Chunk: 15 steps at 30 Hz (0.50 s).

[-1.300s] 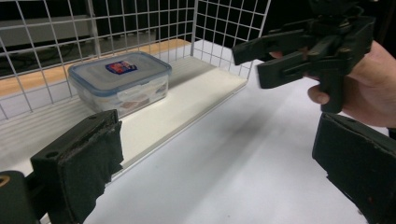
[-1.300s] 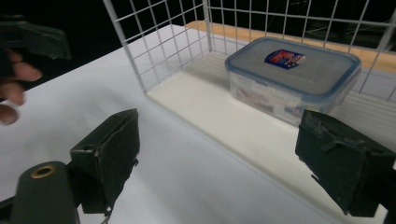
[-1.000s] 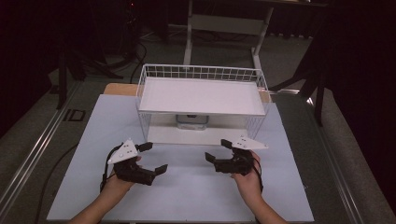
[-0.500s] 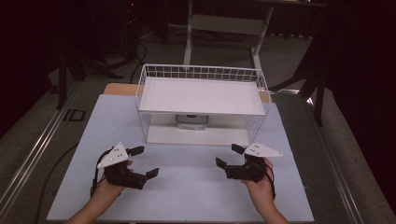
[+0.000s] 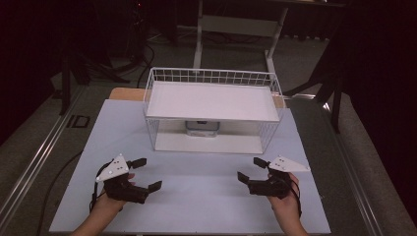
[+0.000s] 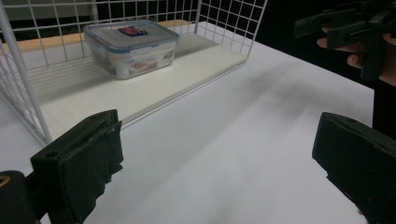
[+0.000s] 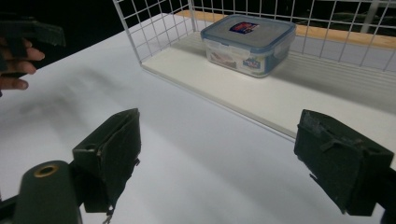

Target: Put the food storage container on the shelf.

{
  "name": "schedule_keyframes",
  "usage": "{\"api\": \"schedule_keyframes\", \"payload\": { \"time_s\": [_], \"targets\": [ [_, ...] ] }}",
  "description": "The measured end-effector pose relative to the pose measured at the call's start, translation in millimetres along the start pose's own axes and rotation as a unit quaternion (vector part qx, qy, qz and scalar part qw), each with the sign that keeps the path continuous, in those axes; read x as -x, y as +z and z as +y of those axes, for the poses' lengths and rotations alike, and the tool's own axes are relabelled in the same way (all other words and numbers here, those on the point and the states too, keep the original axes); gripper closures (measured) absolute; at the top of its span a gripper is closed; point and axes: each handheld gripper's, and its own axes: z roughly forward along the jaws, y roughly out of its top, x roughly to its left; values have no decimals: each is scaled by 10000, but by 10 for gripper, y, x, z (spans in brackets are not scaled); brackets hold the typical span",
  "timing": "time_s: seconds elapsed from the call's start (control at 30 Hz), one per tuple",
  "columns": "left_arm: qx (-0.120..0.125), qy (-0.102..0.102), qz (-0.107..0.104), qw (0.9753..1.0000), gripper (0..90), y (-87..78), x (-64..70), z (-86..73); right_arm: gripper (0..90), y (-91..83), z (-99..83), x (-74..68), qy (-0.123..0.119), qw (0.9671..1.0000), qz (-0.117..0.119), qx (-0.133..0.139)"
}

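High view: left gripper [image 5: 146,173] and right gripper [image 5: 251,169] low over the near table [image 5: 196,187], jaws wide, empty. The box [image 5: 202,128] is half hidden under the shelf of the wire rack [image 5: 212,78], far centre. Gripper views show it whole: clear plastic box [image 6: 131,46] [image 7: 249,43], square with rounded corners, blue-rimmed clip lid (label unreadable), on the rack's smooth white base board.
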Motion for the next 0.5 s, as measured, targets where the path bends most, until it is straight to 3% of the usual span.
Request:
{"api": "schedule_keyframes", "payload": {
  "time_s": [0.5],
  "targets": [
    [-58,-46,-95,9999,25,-1,72,-56,148,-216,-135,75,-131,9997,166,-130]
  ]
}}
